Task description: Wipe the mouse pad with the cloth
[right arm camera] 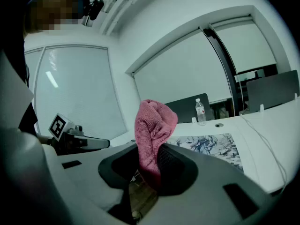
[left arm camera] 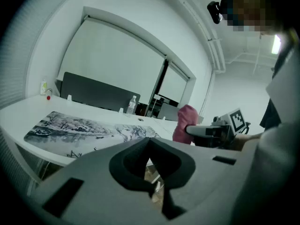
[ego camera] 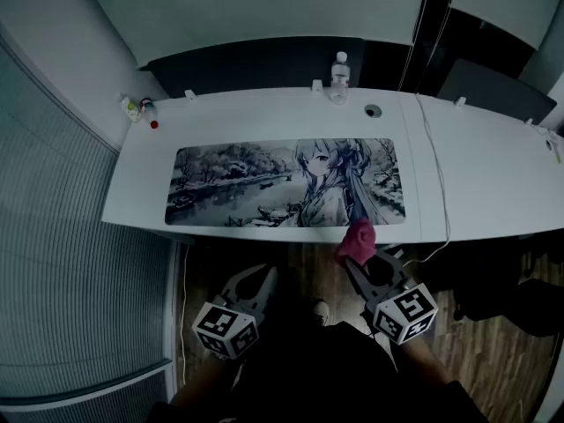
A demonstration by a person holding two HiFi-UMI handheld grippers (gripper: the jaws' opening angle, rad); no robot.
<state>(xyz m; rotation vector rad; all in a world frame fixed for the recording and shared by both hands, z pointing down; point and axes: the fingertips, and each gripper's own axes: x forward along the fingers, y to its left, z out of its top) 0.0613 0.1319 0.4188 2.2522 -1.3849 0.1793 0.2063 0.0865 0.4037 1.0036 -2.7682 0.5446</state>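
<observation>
Right claw point(right arm camera: 149, 170) was pinching the pink cloth point(right arm camera: 153, 123) in the air just short of the desk point(ego camera: 476, 179), off the mouse pad point(ego camera: 238, 183) lying flat on it — left claw point(left arm camera: 151, 165) closed on nothing — so this fit either heading into a wipe or coming off one.

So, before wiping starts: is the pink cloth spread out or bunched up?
Bunched up. The pink cloth stands as a crumpled wad pinched between the right gripper's jaws, not on the mouse pad.
</observation>
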